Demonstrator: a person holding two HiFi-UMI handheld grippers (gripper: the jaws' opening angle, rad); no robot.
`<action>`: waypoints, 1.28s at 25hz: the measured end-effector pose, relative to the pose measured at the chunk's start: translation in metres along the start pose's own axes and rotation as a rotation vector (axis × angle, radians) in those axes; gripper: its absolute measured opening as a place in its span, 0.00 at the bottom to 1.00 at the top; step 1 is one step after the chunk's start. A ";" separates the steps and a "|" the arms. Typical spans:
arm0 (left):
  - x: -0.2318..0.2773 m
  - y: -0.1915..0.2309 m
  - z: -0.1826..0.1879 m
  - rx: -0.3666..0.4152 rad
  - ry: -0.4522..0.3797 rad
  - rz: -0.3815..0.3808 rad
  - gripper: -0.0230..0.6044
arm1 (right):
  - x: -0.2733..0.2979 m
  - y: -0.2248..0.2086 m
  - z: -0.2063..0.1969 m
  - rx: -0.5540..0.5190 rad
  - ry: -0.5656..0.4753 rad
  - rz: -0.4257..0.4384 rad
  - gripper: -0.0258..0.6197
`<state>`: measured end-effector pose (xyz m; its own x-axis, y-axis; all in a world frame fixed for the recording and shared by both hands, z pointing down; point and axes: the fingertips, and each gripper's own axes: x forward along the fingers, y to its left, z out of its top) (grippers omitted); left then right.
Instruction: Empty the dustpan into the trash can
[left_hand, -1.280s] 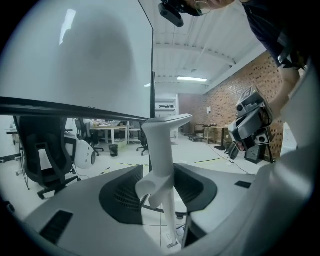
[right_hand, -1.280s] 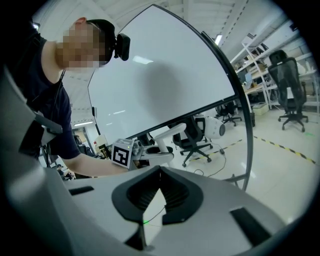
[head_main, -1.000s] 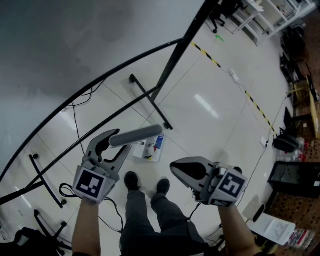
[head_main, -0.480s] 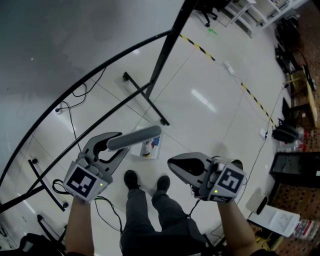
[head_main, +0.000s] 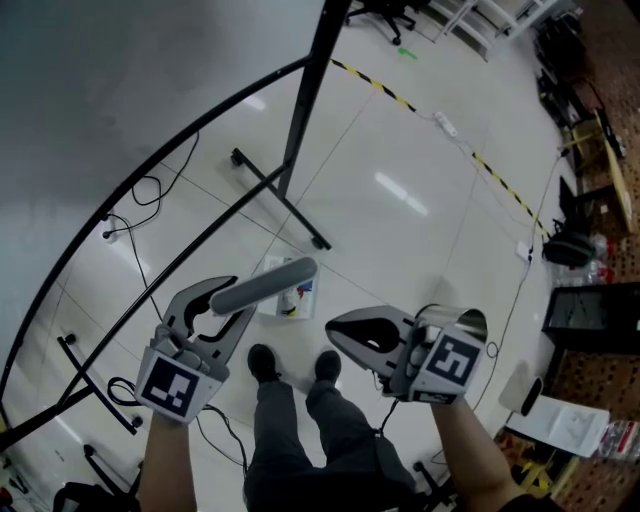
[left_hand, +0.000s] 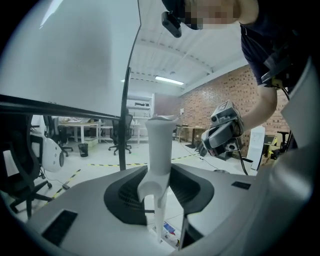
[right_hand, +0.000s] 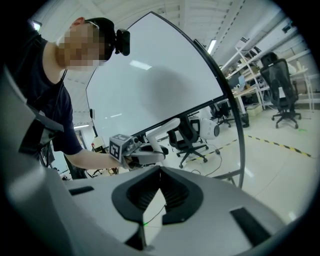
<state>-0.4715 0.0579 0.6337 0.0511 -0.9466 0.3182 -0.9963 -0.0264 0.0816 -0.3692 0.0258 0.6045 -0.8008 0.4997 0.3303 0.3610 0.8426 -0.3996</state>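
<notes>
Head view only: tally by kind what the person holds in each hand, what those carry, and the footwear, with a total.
Dustpan: 1
Tools: 2, the left tool, jaws just closed further on the Dustpan handle, and the right tool, shut
Shoes: 2
Total: 5

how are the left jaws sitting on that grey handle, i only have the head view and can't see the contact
observer: In the left gripper view the handle stands upright between the jaws of the left gripper. The jaws have just been closing and now press on it from both sides.
operator: ok and the right jaws, anything in them
observer: Nothing. The right gripper view shows the right gripper with its jaws together and nothing between them.
</notes>
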 end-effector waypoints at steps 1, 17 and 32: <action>0.003 -0.005 -0.004 0.016 0.026 -0.014 0.23 | -0.001 -0.001 -0.001 0.000 -0.003 0.001 0.05; 0.030 -0.022 0.003 0.054 -0.020 -0.130 0.16 | -0.011 -0.020 -0.014 0.021 -0.033 0.006 0.05; 0.031 -0.021 0.014 0.016 -0.079 -0.079 0.14 | -0.017 -0.037 -0.020 0.053 -0.066 -0.044 0.05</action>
<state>-0.4497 0.0244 0.6290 0.1250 -0.9637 0.2361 -0.9904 -0.1070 0.0878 -0.3590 -0.0096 0.6304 -0.8455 0.4469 0.2922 0.3008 0.8508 -0.4309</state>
